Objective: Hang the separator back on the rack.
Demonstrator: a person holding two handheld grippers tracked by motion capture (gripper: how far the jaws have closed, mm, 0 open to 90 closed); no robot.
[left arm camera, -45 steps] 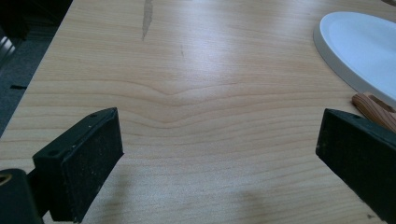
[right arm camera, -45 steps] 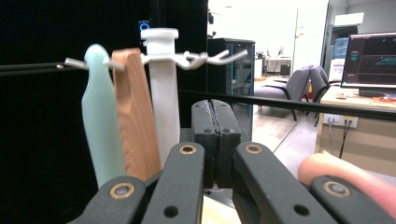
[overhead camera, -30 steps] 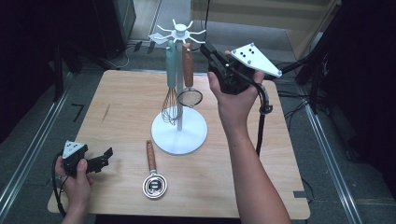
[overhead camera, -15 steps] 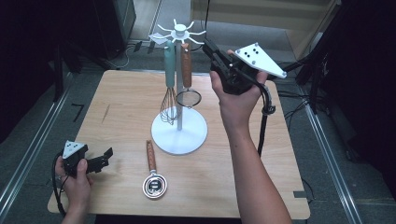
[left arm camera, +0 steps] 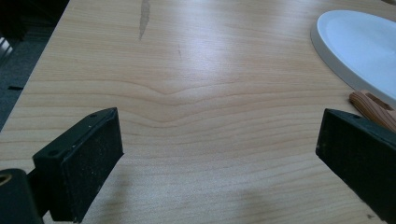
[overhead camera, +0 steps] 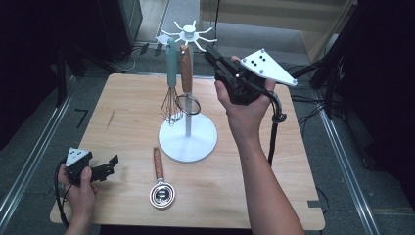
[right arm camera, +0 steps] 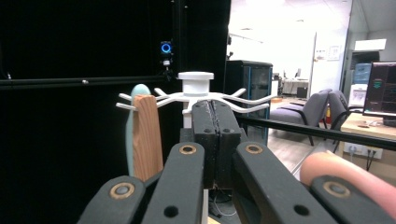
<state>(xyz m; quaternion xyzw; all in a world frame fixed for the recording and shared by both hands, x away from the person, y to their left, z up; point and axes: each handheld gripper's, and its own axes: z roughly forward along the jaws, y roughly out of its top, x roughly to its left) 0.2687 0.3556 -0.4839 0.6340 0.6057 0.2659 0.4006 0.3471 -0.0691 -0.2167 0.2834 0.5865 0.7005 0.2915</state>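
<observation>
A white utensil stand (overhead camera: 188, 140) rises from the middle of the table, its hooked top (overhead camera: 188, 35) also in the right gripper view (right arm camera: 196, 82). A teal-handled whisk (overhead camera: 171, 66) and a wooden-handled strainer (overhead camera: 186, 71) hang from it side by side. My right gripper (overhead camera: 212, 53) is held high just right of the stand's top, jaws shut with nothing between them (right arm camera: 215, 122); the strainer's wooden handle (right arm camera: 147, 135) hangs to its left. My left gripper (overhead camera: 108, 167) rests low at the table's front left, open (left arm camera: 219, 135) over bare wood.
A wooden-handled metal scoop (overhead camera: 160, 183) lies on the table in front of the stand's base; its handle end (left arm camera: 373, 105) and the base's rim (left arm camera: 327, 51) sit to the right of my left gripper. A cable (overhead camera: 272, 132) hangs from the right gripper.
The hanging strainer has swung a little left, toward the stand's pole. Both grippers have stayed almost still.
</observation>
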